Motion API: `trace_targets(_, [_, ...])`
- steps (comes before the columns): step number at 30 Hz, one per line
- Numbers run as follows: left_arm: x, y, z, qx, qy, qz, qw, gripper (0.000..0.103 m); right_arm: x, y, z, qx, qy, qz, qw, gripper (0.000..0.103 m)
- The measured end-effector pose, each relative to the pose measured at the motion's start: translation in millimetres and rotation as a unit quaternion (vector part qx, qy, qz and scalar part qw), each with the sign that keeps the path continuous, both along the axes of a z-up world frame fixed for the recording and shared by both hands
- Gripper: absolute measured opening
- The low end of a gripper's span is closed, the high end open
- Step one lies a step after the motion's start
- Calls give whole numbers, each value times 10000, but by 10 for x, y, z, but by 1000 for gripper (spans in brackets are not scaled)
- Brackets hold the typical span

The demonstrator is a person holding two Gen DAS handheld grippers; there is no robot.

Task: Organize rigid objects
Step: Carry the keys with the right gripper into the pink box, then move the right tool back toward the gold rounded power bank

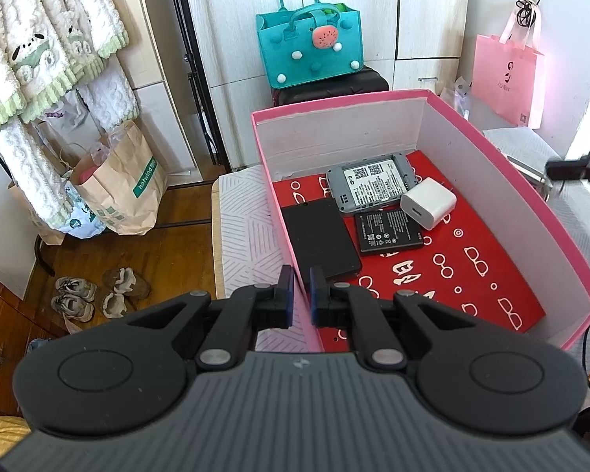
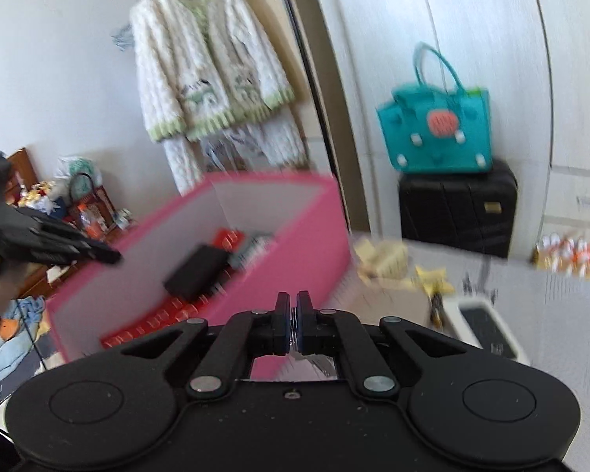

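White quilt (image 1: 247, 236), pink box (image 1: 334, 133) lengthwise ahead

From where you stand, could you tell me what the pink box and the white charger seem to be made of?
Pink box: likely cardboard, matte; thin flat walls, white inside, with a crease line across the back wall. White charger: probably hard plastic, smooth and slightly glossy, with rounded edges.

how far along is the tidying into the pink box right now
Four things already lie in the pink box: a grey router, white charger, battery and black case. The left gripper pinches the box wall; the right gripper grips something thin and shiny. Blurred items remain on the table.
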State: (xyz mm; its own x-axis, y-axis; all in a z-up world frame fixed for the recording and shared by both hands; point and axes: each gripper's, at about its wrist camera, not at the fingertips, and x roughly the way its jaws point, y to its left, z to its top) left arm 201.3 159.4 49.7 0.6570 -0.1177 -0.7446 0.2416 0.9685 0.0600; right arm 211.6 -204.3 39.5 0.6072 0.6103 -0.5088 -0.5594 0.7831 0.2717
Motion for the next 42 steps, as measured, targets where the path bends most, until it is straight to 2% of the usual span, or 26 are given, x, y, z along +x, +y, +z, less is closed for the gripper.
trace_targets(3, [-4, -3, -2, 0, -6, -5, 10000, 7, 0, 97, 312, -9, -317, 126, 9994, 5])
trace_targets(6, [-5, -3, -2, 0, -5, -4, 10000, 7, 32, 240, 574, 81, -428, 394, 9983, 5])
trace_targets(10, [-7, -5, 1, -12, -9, -17, 10000, 7, 72, 488, 714, 144, -448, 785, 9958, 5])
trace_targets(17, [-2, 1, -1, -67, -24, -49, 10000, 7, 170, 945, 491, 395, 143, 1428, 9889, 5])
trace_targets(23, [-11, 17, -3, -91, -31, -58, 9999, 7, 328, 1374, 137, 89, 630, 1718, 9831, 5])
trace_targets(25, [-12, 19, -3, -94, -29, -54, 9999, 7, 400, 1487, 49, -58, 694, 1686, 9832, 5])
trace_targets(28, [-14, 23, 0, -120, -28, -47, 9999, 7, 488, 1543, 11, -309, 417, 1369, 9892, 10])
trace_targets(30, [-12, 25, 1, -142, -29, -45, 9999, 7, 538, 1481, 36, -233, 351, 1198, 9919, 10])
trace_targets(32, [-13, 31, -3, -158, -32, -45, 9999, 7, 580, 1370, 84, -65, 409, 1115, 9929, 10])
trace_targets(36, [-13, 34, 0, -169, -35, -63, 9998, 7, 474, 1090, 242, 2, 206, 860, 9961, 11])
trace_targets(42, [-17, 45, -3, -170, -47, -64, 9998, 7, 361, 638, 438, -229, 109, 276, 9993, 14])
